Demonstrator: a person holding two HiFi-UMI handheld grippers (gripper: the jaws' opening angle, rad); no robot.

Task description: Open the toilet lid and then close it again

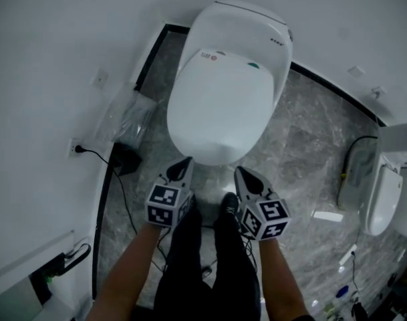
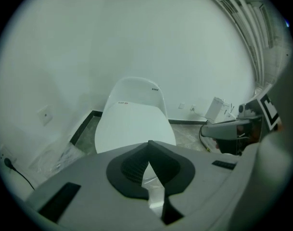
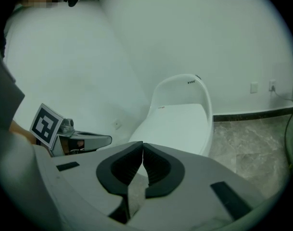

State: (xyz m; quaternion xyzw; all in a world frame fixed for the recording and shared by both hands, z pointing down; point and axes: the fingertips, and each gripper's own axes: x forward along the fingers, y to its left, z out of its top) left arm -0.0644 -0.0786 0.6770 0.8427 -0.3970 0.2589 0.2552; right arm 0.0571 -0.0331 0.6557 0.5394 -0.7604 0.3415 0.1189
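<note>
A white toilet stands against the wall with its lid down flat. The lid also fills the middle of the left gripper view, and the lid lies ahead in the right gripper view. My left gripper hovers just short of the bowl's front left, jaws shut with nothing between them. My right gripper is level with it at the front right, jaws together and empty. Neither touches the toilet.
A black plug and cable run along the left wall beside a clear plastic bag. A second white toilet stands at the right. Small items lie on the grey marble floor. The person's legs are below the grippers.
</note>
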